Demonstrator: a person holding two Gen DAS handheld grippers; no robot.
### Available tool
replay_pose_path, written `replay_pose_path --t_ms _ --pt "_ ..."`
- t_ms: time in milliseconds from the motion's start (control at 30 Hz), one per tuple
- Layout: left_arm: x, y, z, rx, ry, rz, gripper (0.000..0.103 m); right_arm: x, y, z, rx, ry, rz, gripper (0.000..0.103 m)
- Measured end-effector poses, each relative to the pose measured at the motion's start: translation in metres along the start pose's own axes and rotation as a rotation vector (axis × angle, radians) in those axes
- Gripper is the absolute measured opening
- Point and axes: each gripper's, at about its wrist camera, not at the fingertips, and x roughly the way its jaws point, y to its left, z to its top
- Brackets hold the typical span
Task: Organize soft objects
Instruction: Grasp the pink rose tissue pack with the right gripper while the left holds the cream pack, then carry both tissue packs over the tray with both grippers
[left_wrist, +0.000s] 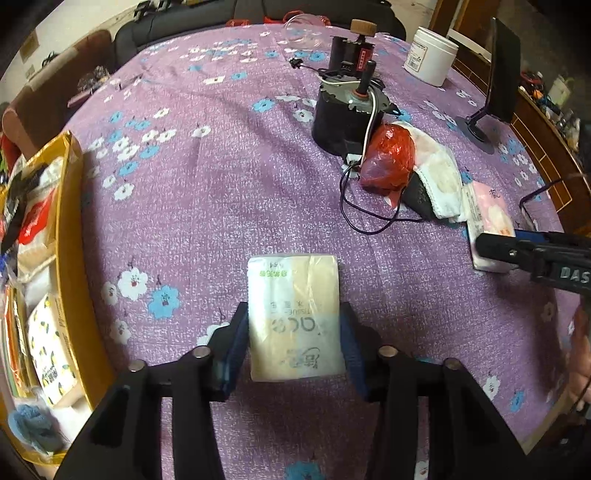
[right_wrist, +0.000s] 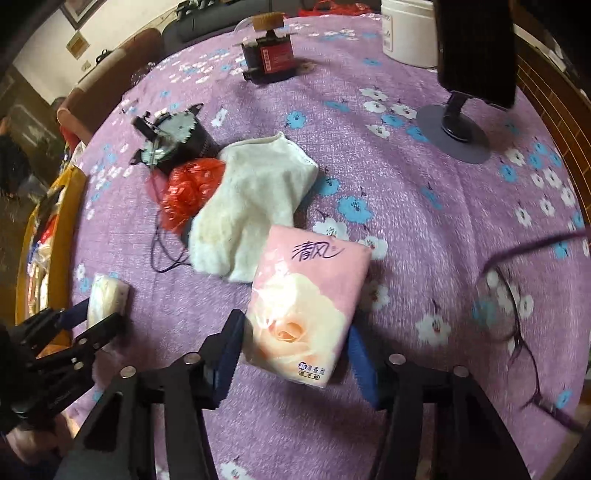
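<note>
My left gripper (left_wrist: 293, 343) is shut on a cream tissue pack (left_wrist: 295, 317), its blue pads pressing both long sides. The same gripper (right_wrist: 99, 314) and pack (right_wrist: 109, 293) show at the lower left of the right wrist view. A pink tissue pack (right_wrist: 306, 306) with a rose print lies on the purple flowered tablecloth (right_wrist: 424, 229) between the fingers of my right gripper (right_wrist: 295, 354). The left pad is at its edge and a thin gap shows at the right pad, so this gripper is open. A white cloth (right_wrist: 255, 206) and a red plastic bag (right_wrist: 192, 192) lie just beyond.
A yellow box (left_wrist: 70, 221) holding several soft items stands at the table's left edge. A black motor (left_wrist: 343, 118) with wires, a red-and-black device (right_wrist: 267, 55), a white jar (left_wrist: 430, 55) and a black stand (right_wrist: 454, 136) sit farther back. A purple cable (right_wrist: 517, 332) trails at the right.
</note>
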Motion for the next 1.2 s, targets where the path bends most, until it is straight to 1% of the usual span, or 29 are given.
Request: replay_pose_path --t_ms 133,200,333,500,767,1200 --pt "-0.009 0.002 -0.004 0.002 -0.033 -0.017 0.044 -0.02 0.011 -0.014 0.011 -0.03 0.055 0.058" --pt "-0.015 0.004 -0.006 -0.002 -0.055 -0.021 0.044 -0.027 0.021 -0.023 -0.012 -0.042 0.074 0.057" --pt "-0.028 0.01 -0.007 -0.012 -0.088 -0.016 0.044 -0.026 0.042 -0.032 -0.056 -0.038 0.093 0.057" --pt "-0.042 0.018 -0.01 -0.022 -0.123 -0.001 0.044 -0.028 0.057 -0.038 -0.083 -0.034 0.108 0.057" --pt "-0.059 0.034 -0.015 -0.039 -0.166 0.033 0.044 -0.024 0.085 -0.037 -0.14 -0.021 0.128 0.058" --pt "-0.082 0.078 -0.026 -0.109 -0.223 0.077 0.044 -0.021 0.135 -0.032 -0.236 -0.007 0.145 0.058"
